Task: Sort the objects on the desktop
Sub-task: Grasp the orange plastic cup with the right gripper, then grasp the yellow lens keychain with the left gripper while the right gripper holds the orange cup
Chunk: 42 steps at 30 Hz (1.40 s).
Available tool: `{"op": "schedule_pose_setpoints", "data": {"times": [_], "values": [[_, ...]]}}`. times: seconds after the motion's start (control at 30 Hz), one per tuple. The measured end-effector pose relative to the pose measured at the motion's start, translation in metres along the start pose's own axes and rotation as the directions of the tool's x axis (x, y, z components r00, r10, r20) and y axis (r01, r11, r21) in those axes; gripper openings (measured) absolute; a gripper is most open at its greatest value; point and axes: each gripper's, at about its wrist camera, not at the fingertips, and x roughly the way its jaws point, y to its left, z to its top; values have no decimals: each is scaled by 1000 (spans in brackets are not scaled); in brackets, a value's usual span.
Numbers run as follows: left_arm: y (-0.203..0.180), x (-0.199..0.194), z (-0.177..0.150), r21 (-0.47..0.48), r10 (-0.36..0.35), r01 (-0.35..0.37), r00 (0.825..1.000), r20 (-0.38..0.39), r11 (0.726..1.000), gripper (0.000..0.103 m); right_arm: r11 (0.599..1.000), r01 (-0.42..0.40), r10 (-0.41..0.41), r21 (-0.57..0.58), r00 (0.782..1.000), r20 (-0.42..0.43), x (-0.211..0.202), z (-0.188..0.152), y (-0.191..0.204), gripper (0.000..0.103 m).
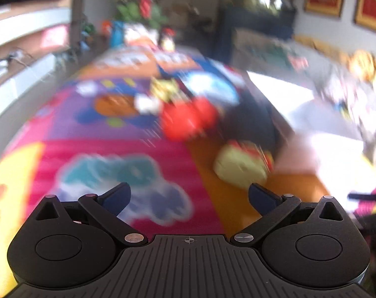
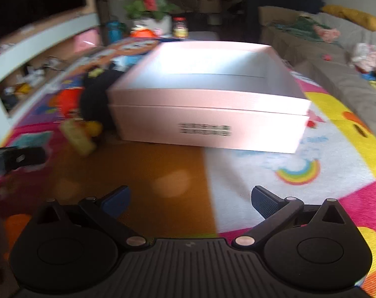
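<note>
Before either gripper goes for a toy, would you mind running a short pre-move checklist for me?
1. Left gripper open, nothing held: ok.
2. Right gripper open, nothing held: ok.
3. White box open on top, nothing seen inside: ok.
4. Yellow toy just ahead of the left gripper, to its right: ok.
5. Red toy and yellow toy sharp enough to identify: not ok, motion blur.
6. Mat ahead of the right gripper bare: ok.

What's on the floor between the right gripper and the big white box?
Nothing but bare play mat. The right wrist view shows the open right gripper facing the white box across orange and pale mat panels.
</note>
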Motion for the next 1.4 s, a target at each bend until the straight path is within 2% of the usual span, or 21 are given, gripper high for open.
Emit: {"op": "schedule_pose_setpoints", "data": {"times": [0.07, 0.17, 0.23, 0.27, 0.3, 0.33, 0.4, 0.47, 0.53, 0.6, 0.7, 0.73, 0.77, 0.8, 0.87, 0.97, 1.07, 1.1, 1.23, 1.3, 1.4], "values": [[10, -15, 4, 2, 59, -60, 996, 64, 998, 103, 977, -184, 186, -107, 982, 13, -22, -4, 23, 103], [19, -24, 5, -14, 109, -109, 988, 110, 994, 103, 899, -343, 343, -274, 938, -49, -38, -12, 62, 103], [22, -26, 5, -32, 104, -101, 988, 113, 994, 103, 869, -387, 373, -309, 922, -107, -34, -19, 78, 97], [22, -26, 4, -37, 98, -95, 989, 109, 995, 103, 862, -401, 378, -310, 916, -134, -30, -21, 83, 83], [20, -25, 3, -32, 93, -90, 990, 106, 995, 103, 858, -412, 379, -307, 911, -163, -25, -23, 86, 64], [17, -24, 1, -19, 84, -82, 991, 103, 996, 103, 858, -417, 373, -301, 908, -192, -20, -26, 87, 58], [9, -20, -3, 20, 64, -67, 993, 99, 998, 103, 866, -399, 363, -301, 916, -171, -25, -26, 87, 44], [0, -16, -5, 63, 34, -40, 995, 96, 997, 103, 886, -361, 333, -291, 932, -142, -30, -25, 78, 42], [-13, -11, -8, 110, 5, -15, 996, 89, 994, 103, 919, -278, 262, -279, 961, -92, -33, -26, 65, 42], [-27, -2, -10, 158, -16, 3, 996, 86, 987, 103, 953, -155, 154, -261, 988, -24, -34, -27, 49, 42], [-48, 15, -10, 219, -33, 14, 996, 80, 976, 103, 977, 22, -7, -210, 998, 70, -35, -31, 23, 45], [-54, 19, -10, 235, -42, 23, 996, 76, 972, 102, 983, 46, -31, -179, 996, 87, -37, -32, 16, 49], [-58, 24, -8, 249, -52, 32, 996, 74, 968, 100, 989, 56, -43, -134, 994, 98, -39, -32, 4, 55], [-63, 28, -6, 262, -60, 39, 996, 72, 964, 89, 994, 58, -48, -94, 993, 110, -41, -33, -6, 64], [-73, 38, -2, 293, -59, 41, 997, 53, 955, 77, 998, 54, -50, -32, 992, 118, -43, -36, -17, 71], [-80, 52, 2, 312, -39, 28, 999, 31, 950, 77, 999, 26, -29, 25, 991, 129, -46, -34, -32, 87], [-82, 50, -1, 336, -29, 17, 999, 31, 942, 65, 999, 7, -14, 50, 991, 130, -49, -35, -39, 88], [-82, 45, -4, 343, -25, 12, 999, 33, 939, 65, 998, 9, -16, 57, 991, 129, -47, -35, -41, 91], [-74, 17, -22, 385, -34, 25, 999, 17, 923, 68, 999, 12, -19, 53, 990, 141, -38, -31, -37, 98], [-65, 4, -31, 384, -56, 59, 998, -18, 922, 91, 999, 15, -21, 40, 989, 147, -34, -30, -33, 99], [-57, -7, -39, 398, -39, 41, 999, -14, 917, 95, 1000, 11, -15, 25, 989, 147, -31, -28, -28, 99]]}}
